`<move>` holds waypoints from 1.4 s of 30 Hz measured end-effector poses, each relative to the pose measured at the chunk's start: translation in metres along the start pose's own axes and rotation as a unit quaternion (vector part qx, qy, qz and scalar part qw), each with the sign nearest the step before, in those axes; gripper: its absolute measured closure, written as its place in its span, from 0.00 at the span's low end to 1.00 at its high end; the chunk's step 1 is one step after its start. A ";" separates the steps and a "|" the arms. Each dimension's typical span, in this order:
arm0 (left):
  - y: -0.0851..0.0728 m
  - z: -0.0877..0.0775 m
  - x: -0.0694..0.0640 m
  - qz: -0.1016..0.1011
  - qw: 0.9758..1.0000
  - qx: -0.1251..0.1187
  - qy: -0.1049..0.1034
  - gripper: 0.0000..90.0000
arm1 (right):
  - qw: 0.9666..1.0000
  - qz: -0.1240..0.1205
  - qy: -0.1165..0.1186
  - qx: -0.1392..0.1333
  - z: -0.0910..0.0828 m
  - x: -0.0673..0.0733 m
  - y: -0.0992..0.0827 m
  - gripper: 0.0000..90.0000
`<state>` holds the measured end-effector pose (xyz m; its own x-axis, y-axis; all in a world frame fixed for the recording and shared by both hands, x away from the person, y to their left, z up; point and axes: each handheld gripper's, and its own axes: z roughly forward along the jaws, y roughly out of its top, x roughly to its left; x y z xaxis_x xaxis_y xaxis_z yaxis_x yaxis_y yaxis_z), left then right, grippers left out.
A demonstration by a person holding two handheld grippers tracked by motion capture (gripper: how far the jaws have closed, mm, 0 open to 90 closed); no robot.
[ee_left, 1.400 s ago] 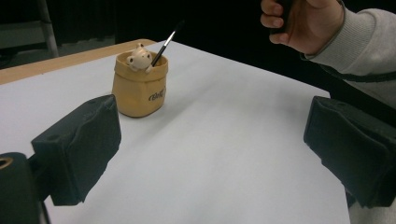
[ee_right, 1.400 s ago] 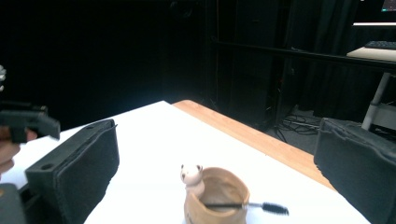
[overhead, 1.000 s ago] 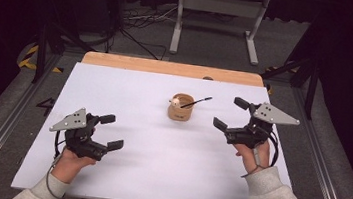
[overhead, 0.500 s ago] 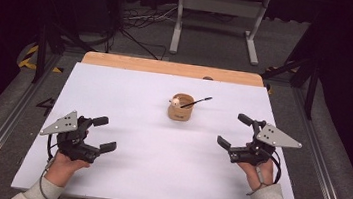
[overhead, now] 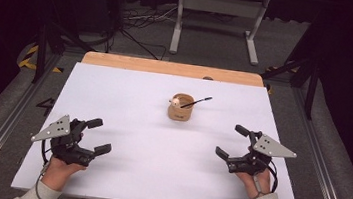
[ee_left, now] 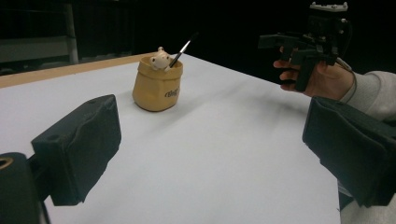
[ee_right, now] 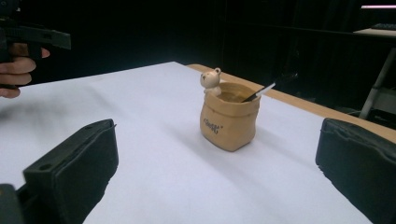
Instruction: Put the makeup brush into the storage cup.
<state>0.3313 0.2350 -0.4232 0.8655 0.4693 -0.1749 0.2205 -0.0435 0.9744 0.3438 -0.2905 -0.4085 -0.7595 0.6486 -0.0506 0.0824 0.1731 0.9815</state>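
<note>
Looking down from the high view, the left gripper and right gripper hover wide open and empty over the white table, well apart from the tan pot standing upright near the middle; a brush leans out of it. From the left gripper view, the pot stands beyond the spread jaws, a small bear figure at its rim; from the right gripper view, the pot sits between and beyond the parted, empty jaws.

White table cover, grey metal stand on floor behind.

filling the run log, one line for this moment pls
left hand-held gripper: open, empty | right hand-held gripper: open, empty | pot: upright, brush inside, untouched
</note>
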 end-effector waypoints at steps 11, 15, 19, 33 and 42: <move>-0.012 -0.003 -0.001 0.006 0.999 -0.023 0.021 0.06 | 1.000 0.004 0.005 0.002 -0.002 0.006 -0.016 0.00; -0.016 -0.004 0.001 0.012 0.999 -0.026 0.031 0.06 | 1.000 0.006 0.004 0.005 -0.002 0.007 -0.020 0.00; -0.021 -0.004 0.004 0.006 0.999 -0.031 0.036 0.05 | 1.000 0.004 0.005 0.004 -0.001 0.009 -0.023 0.00; -0.028 -0.003 0.009 0.030 0.998 -0.034 0.053 0.06 | 1.000 -0.002 0.014 0.020 0.007 0.012 -0.033 0.00; -0.028 -0.003 0.009 0.029 0.998 -0.031 0.052 0.06 | 1.000 -0.005 0.014 0.019 0.006 0.012 -0.032 0.00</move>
<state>0.3317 0.2426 -0.4517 0.8234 0.5574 -0.1061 0.1410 -0.0198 0.9898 0.3358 -0.2833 -0.4417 -0.7786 0.6253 -0.0535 0.0998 0.2075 0.9731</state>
